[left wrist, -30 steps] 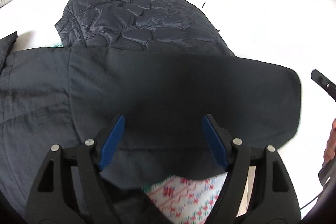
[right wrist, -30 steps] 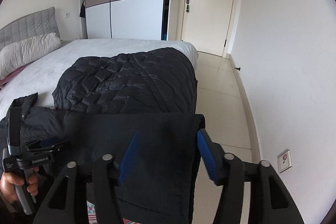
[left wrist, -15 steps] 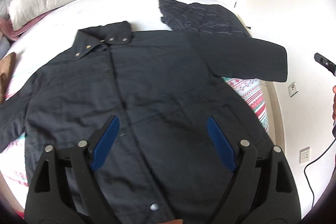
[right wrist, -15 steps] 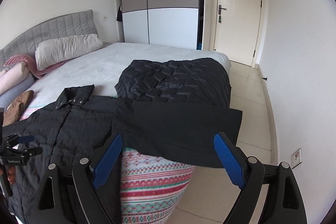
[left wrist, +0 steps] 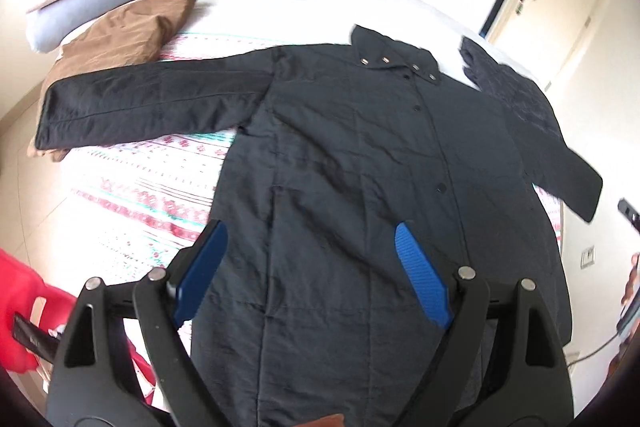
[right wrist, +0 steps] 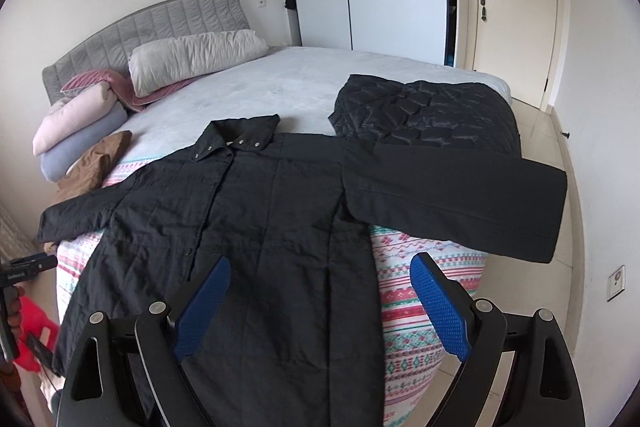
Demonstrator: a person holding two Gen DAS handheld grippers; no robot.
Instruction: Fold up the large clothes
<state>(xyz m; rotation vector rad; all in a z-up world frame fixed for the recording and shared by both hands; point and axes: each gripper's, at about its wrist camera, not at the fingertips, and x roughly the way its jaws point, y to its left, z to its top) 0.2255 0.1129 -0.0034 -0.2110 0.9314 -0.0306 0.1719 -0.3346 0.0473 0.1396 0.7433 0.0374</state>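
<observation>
A long black buttoned coat (left wrist: pixel 360 187) lies flat, front up, across the foot of the bed, collar toward the pillows and both sleeves spread out sideways. It also shows in the right wrist view (right wrist: pixel 256 227). My left gripper (left wrist: pixel 310 275) is open and empty, held above the coat's lower half. My right gripper (right wrist: pixel 322 303) is open and empty, above the coat's right side near the bed edge. The right sleeve (right wrist: pixel 460 203) hangs past the bed edge.
A black quilted jacket (right wrist: pixel 424 115) lies folded on the bed beyond the right sleeve. A folded brown garment (left wrist: pixel 120 35) lies under the left sleeve end. Pillows and rolled blankets (right wrist: pixel 120 83) sit at the headboard. A red object (left wrist: pixel 20 307) stands low left. A patterned bedspread (right wrist: pixel 416 307) covers the bed's foot.
Both grippers have pulled back and up from the right sleeve and opened wider. The left view has swung left, from the sleeve to the whole spread coat.
</observation>
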